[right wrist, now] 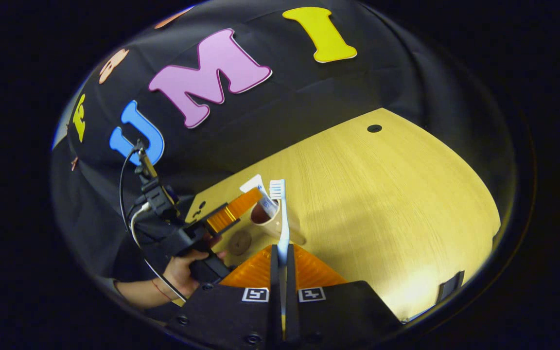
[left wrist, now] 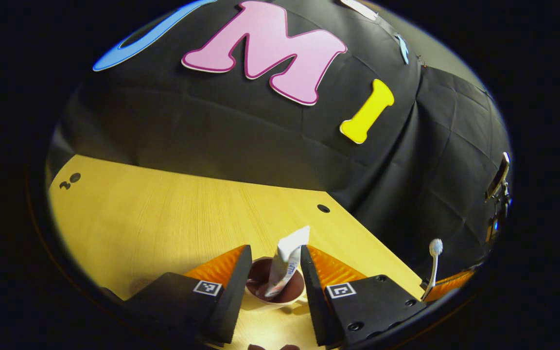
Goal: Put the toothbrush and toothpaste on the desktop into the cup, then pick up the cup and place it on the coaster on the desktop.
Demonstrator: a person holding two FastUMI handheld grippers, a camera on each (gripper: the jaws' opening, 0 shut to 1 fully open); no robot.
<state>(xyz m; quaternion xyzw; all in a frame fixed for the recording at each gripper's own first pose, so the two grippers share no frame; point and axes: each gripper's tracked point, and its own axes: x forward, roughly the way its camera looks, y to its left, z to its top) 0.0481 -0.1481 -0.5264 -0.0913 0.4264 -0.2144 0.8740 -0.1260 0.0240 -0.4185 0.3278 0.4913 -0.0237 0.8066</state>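
Note:
A tan cup (left wrist: 275, 291) with a dark inside stands on the wooden table (left wrist: 163, 214). The white toothpaste tube (left wrist: 287, 262) leans upright in it. My left gripper (left wrist: 275, 250) is open, its fingers on either side of the cup and tube. In the right gripper view, my right gripper (right wrist: 281, 248) is shut on the handle of the white toothbrush (right wrist: 280, 209), whose bristle head points up just beside the cup (right wrist: 275, 223) and toothpaste tube (right wrist: 258, 187). In the left gripper view the toothbrush (left wrist: 434, 262) stands off to the right.
A small round brown coaster (right wrist: 239, 241) lies on the table (right wrist: 382, 194) close to the cup, on the side nearer the hand (right wrist: 183, 272) that holds the left gripper (right wrist: 241, 204). Black cloth walls the table's far edges.

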